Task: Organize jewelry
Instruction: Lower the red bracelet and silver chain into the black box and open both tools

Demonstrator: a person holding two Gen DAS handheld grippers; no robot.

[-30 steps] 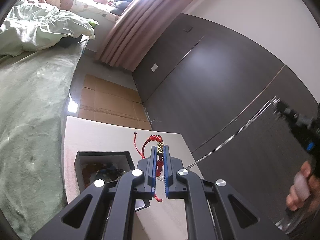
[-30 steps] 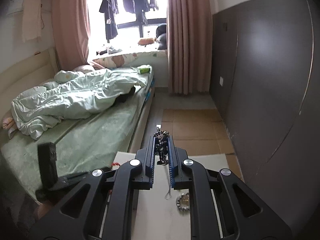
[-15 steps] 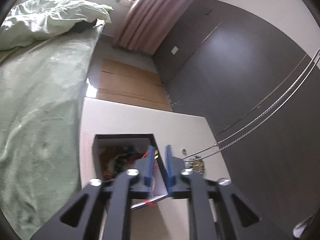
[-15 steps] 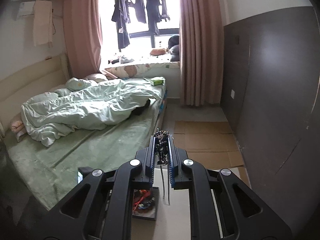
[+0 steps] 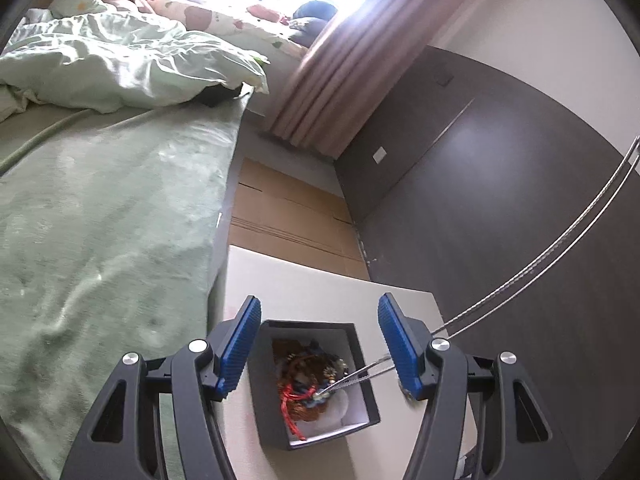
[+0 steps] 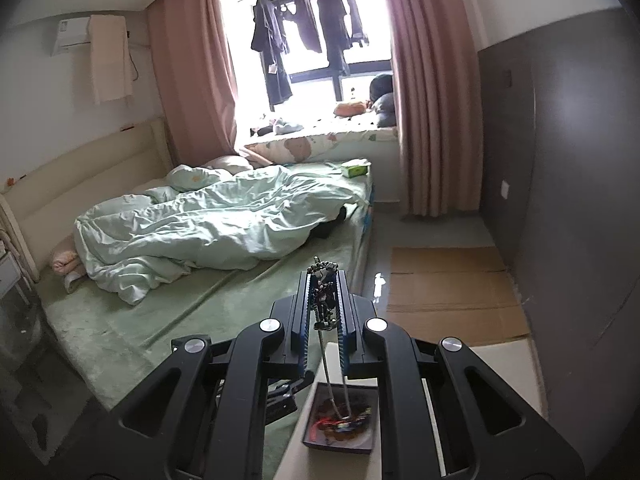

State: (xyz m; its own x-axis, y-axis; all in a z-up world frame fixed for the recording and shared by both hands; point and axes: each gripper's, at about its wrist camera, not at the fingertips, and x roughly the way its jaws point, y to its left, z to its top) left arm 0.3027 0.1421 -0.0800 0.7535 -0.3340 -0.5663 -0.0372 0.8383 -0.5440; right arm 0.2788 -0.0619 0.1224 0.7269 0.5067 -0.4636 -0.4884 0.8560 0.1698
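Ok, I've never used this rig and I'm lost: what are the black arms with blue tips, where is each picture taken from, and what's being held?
There is no robot arm. A person holds a two-finger gripper in each hand, and each picture comes from a fisheye camera on one gripper, looking along its fingers.

In the left wrist view, the left gripper is opening above a dark jewelry box on a pale table beside a bed. Nothing is between its blue pads. The box holds a tangle of beads and a red cord bracelet.

In the right wrist view, the right gripper is shut on the dark clasp end of a silver chain necklace, whose two strands hang down into the box.
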